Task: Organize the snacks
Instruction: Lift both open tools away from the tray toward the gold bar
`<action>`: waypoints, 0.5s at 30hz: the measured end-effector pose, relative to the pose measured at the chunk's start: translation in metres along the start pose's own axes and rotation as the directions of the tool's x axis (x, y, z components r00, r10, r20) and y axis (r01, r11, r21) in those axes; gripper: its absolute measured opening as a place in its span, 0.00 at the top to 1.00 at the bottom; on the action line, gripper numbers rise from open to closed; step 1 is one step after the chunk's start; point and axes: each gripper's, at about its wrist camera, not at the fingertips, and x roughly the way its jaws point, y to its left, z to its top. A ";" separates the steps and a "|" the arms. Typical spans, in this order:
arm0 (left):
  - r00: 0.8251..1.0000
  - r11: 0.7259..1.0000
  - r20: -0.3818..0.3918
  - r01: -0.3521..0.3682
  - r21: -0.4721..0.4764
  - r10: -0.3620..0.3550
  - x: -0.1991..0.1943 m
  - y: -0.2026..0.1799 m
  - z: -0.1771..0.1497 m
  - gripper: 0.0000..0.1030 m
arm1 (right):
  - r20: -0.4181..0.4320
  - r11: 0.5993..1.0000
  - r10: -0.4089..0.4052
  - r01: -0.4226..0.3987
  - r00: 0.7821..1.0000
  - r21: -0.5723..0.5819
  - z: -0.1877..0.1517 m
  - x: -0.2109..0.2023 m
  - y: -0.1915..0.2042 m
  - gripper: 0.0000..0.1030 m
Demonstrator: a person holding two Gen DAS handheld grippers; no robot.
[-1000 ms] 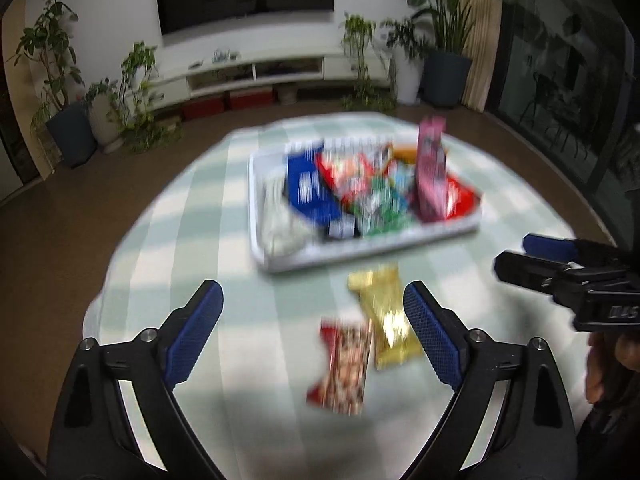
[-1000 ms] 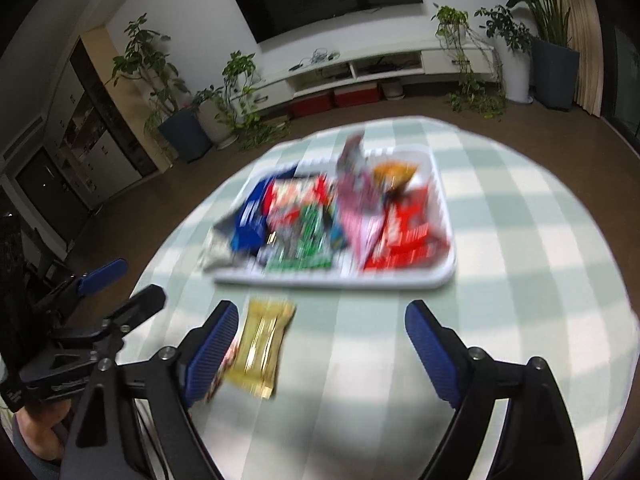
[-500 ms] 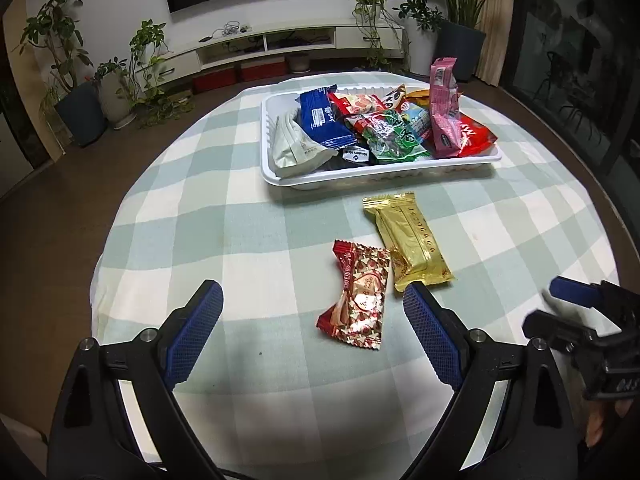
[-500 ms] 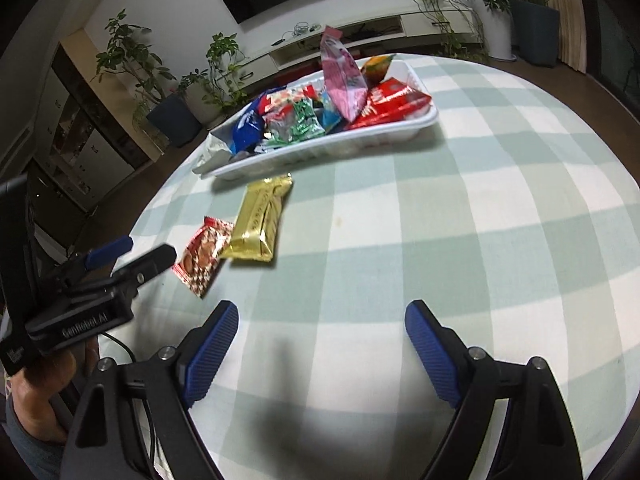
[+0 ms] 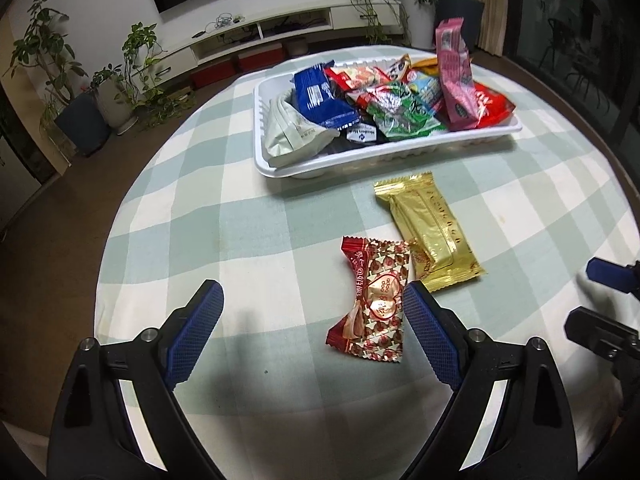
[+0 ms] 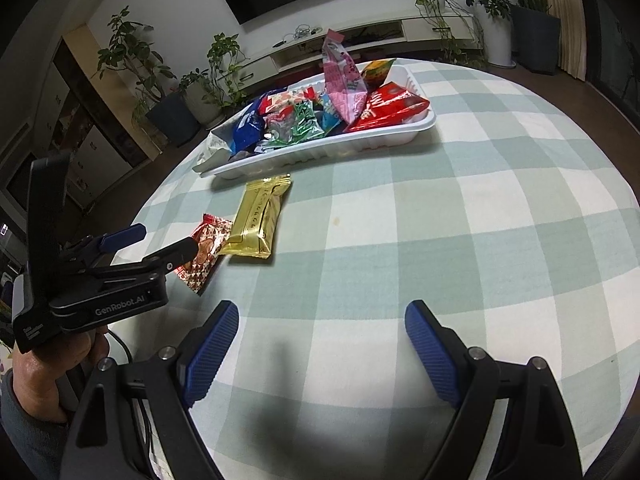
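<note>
Because two wrappers lie outside the white tray (image 5: 384, 156) at upper centre, both grippers hang spread and empty, the left gripper (image 5: 312, 336) nearest the red candy (image 5: 374, 300).

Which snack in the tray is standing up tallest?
The pink packet at the white tray's right end. It stands nearly upright, while the others lie flat.

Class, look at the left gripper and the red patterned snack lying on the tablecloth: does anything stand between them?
Nothing visible does. The open left gripper hangs just short of the red snack, with only bare tablecloth between.
</note>
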 end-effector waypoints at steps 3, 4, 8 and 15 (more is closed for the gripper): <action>1.000 1.000 -0.023 -0.005 0.011 0.005 0.009 0.000 0.002 0.25 | -0.003 1.000 0.000 0.000 1.000 -0.004 0.000 0.001 0.000 0.15; 0.999 1.000 -0.032 0.002 0.012 -0.001 0.013 0.000 0.002 0.27 | -0.002 1.000 -0.001 0.001 1.000 -0.007 0.000 0.002 0.001 0.15; 0.999 1.000 -0.034 0.012 0.015 -0.012 0.015 -0.001 0.005 0.32 | -0.001 1.000 -0.005 0.005 1.000 -0.012 0.000 0.002 0.002 0.15; 0.997 0.999 -0.051 0.053 0.013 -0.052 0.017 -0.006 0.010 0.54 | 0.001 1.000 -0.002 0.002 1.000 -0.026 0.002 0.001 0.005 0.16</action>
